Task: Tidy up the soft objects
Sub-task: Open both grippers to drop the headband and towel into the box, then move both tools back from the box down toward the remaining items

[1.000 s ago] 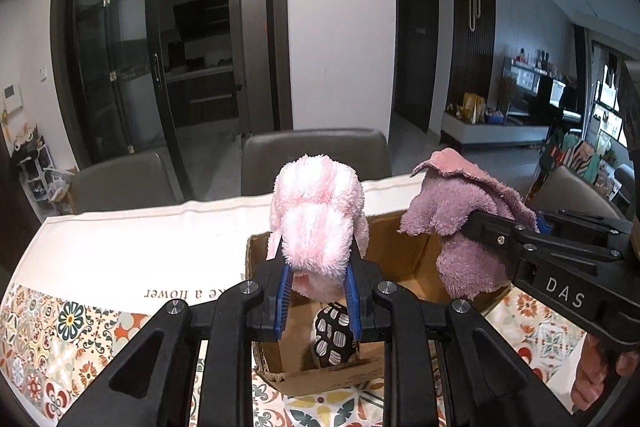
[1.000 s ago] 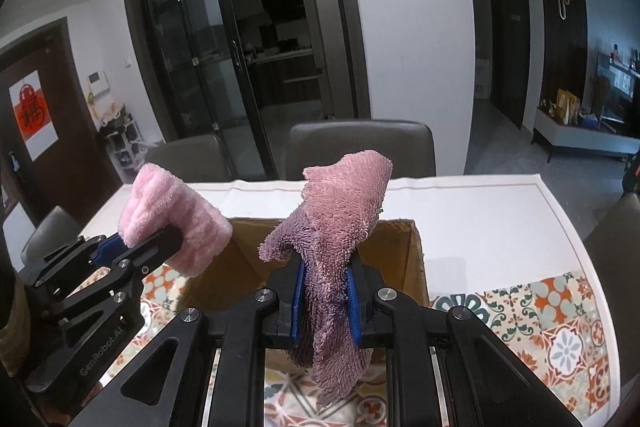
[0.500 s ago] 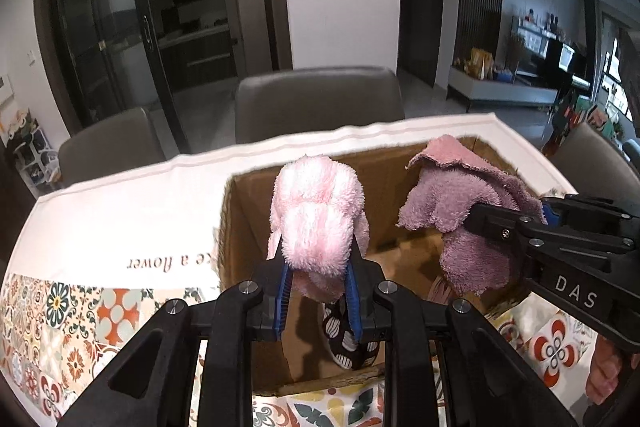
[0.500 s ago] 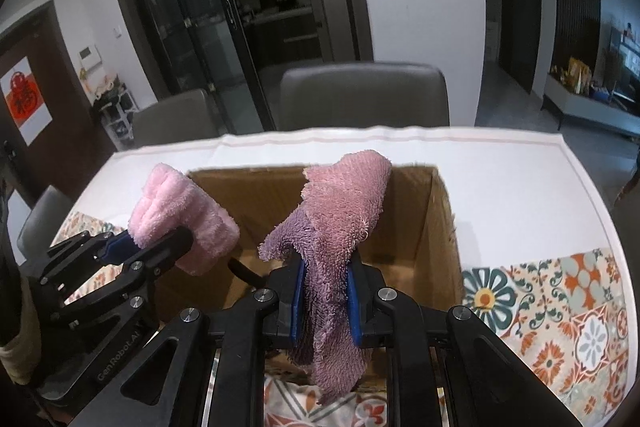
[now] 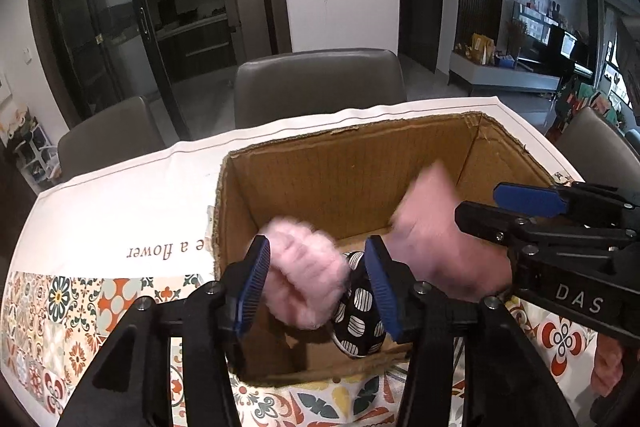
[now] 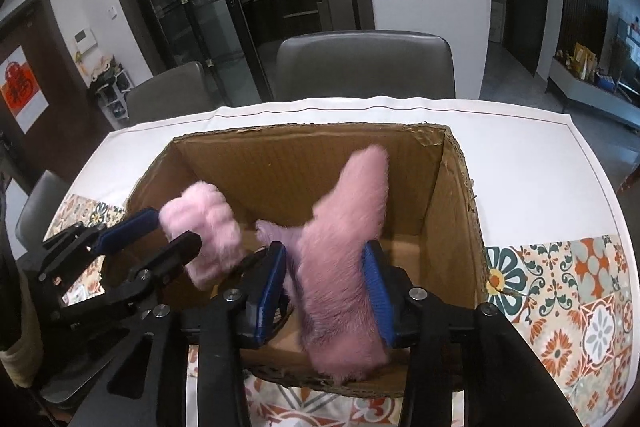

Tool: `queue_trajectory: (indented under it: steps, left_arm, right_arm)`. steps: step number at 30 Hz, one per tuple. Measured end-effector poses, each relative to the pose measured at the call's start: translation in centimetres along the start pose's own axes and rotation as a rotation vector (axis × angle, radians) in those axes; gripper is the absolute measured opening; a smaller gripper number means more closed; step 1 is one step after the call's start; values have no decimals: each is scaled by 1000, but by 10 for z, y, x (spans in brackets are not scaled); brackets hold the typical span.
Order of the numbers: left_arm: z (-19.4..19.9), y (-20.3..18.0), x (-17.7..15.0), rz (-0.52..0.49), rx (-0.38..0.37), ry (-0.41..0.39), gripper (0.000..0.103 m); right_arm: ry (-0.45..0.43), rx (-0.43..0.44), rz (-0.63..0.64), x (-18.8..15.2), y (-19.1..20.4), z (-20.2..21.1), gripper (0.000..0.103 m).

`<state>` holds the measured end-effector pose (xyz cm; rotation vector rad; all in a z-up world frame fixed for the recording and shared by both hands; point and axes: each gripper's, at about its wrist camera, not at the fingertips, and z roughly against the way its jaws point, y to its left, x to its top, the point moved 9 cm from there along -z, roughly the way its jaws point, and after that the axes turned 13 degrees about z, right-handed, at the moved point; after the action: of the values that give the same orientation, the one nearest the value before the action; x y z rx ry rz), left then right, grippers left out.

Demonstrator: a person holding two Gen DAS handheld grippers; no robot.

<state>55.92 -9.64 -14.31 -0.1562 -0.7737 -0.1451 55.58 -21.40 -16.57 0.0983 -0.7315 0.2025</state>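
An open cardboard box (image 5: 340, 183) (image 6: 456, 211) stands on the table. My left gripper (image 5: 316, 287) (image 6: 160, 231) is open above the box's left side; a fluffy light pink cloth (image 5: 306, 283) (image 6: 204, 231) is blurred between its jaws, dropping into the box. My right gripper (image 6: 326, 291) (image 5: 492, 205) is open over the box; a mauve pink towel (image 6: 340, 267) (image 5: 436, 239) is blurred between its jaws, falling. A black and white spotted soft item (image 5: 356, 319) lies inside the box.
The table carries a white cloth with lettering (image 5: 132, 211) and a patterned floral cloth (image 6: 580, 299). Grey chairs (image 5: 316, 87) stand at the far edge, another chair at the right (image 5: 596, 147). Glass doors lie behind.
Both grippers have moved down and forward over the box and opened. The light pink cloth and the mauve towel, held shut before, now slip from the jaws into the box.
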Motion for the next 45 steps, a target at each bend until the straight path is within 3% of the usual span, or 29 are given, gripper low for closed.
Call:
queue_trajectory:
  steps: [3,21,33,45]
  left_arm:
    - [8,-1,1,-7,-1,-16,53]
    - [93,-2,4,46,-23,-136,58]
    - [132,-4,-22,77,-12,-137,59]
    - [151,-11,-55,78,-3,-106,62]
  right_arm:
    - [-17,-17,1,1,-1,8,47]
    - [-121,-78,-10,0,6,85,48]
    - [-155,-100,-3,-18,16,126,48]
    - [-136,-112,-42,-56,16,150,51]
